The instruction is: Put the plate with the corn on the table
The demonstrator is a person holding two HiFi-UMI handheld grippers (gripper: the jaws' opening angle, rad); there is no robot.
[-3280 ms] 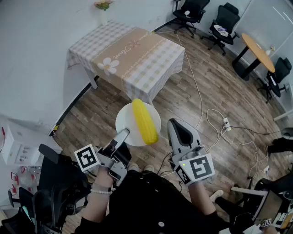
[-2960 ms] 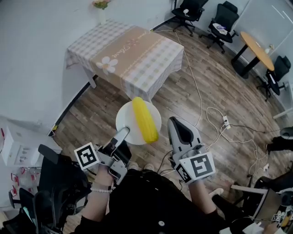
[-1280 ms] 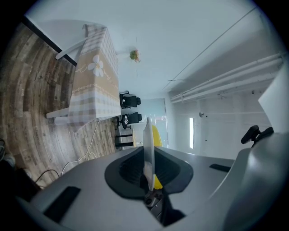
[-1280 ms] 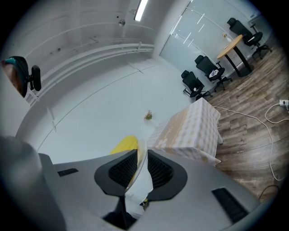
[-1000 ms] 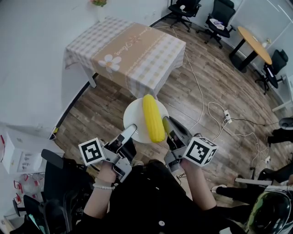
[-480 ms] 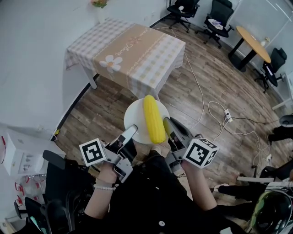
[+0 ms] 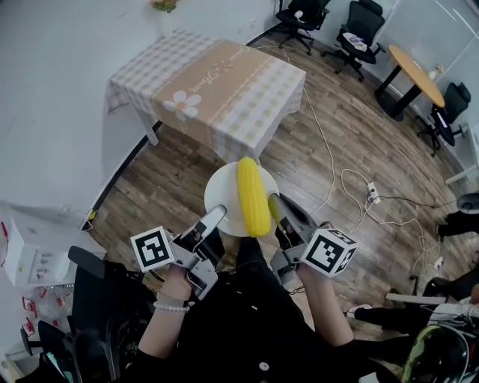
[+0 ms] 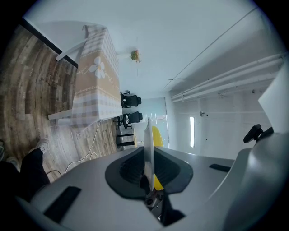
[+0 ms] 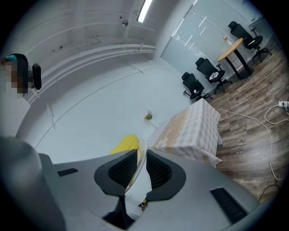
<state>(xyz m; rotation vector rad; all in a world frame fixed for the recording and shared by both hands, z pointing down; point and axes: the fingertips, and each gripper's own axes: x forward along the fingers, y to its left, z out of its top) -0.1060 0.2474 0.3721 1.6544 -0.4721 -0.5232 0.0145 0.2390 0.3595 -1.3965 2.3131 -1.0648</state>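
Observation:
A white plate (image 7: 223,196) carries a yellow corn cob (image 7: 253,196) lying lengthwise, held in the air over the wooden floor. My left gripper (image 7: 213,218) is shut on the plate's near left rim. My right gripper (image 7: 275,207) is shut on its near right rim. In the left gripper view the plate (image 8: 148,140) stands edge-on between the pads, with the corn (image 8: 157,137) behind it. In the right gripper view the plate's rim (image 9: 141,164) sits between the pads and the corn (image 9: 124,145) shows to its left. The table (image 7: 209,78), with a checked cloth and a flower print, stands ahead and apart from the plate.
A small vase of flowers (image 7: 165,6) stands at the table's far corner. Cables and a power strip (image 7: 372,196) lie on the floor to the right. Office chairs (image 7: 364,21) and a round wooden table (image 7: 419,71) are at the far right. A black chair (image 7: 97,299) is near my left.
The right gripper, earlier apart from the plate, has come in and shut on its right rim. Plate and corn have moved slightly forward and right, towards the table.

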